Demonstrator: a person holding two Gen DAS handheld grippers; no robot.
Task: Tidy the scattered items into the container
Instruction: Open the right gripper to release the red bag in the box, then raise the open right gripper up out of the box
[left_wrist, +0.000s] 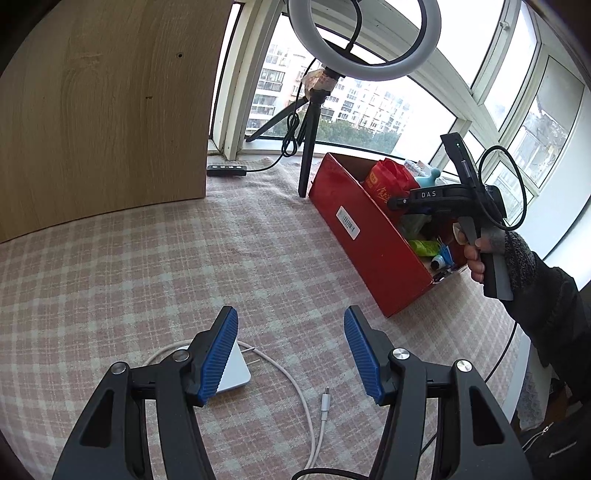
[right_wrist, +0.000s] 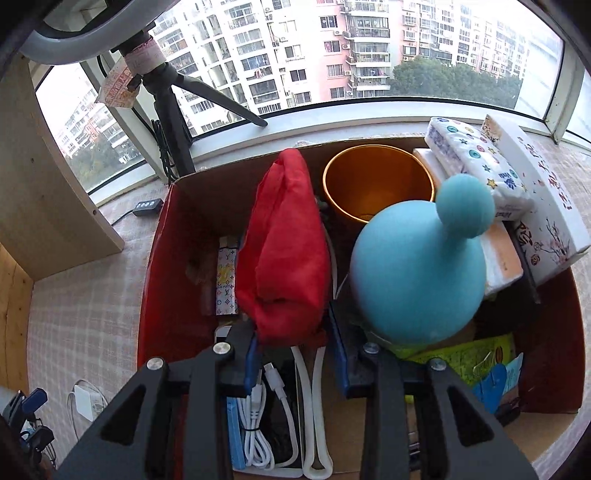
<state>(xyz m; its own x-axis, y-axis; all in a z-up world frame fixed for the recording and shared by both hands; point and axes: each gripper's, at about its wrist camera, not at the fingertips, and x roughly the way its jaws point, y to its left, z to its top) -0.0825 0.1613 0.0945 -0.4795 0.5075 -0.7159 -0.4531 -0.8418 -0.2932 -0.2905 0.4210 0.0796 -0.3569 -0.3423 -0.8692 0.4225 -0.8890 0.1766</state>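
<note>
Counter (left_wrist: 110, 258) under pink checked woven cloth, beside windows. Left gripper (left_wrist: 291, 354): ribbed blue jaws wide apart, empty, above white square charger (left_wrist: 234, 371). Right gripper (right_wrist: 295, 363): jaws clamp soft red cloth pouch (right_wrist: 284, 254) over red cardboard box (right_wrist: 157, 258).

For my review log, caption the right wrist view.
Right gripper holds a red pouch over the packed red box.

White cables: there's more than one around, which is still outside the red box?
The white charger cable lying loose on the checked tablecloth, attached to the white square adapter under the open left tool. The bundled white cable is already inside the red cardboard box.
</note>
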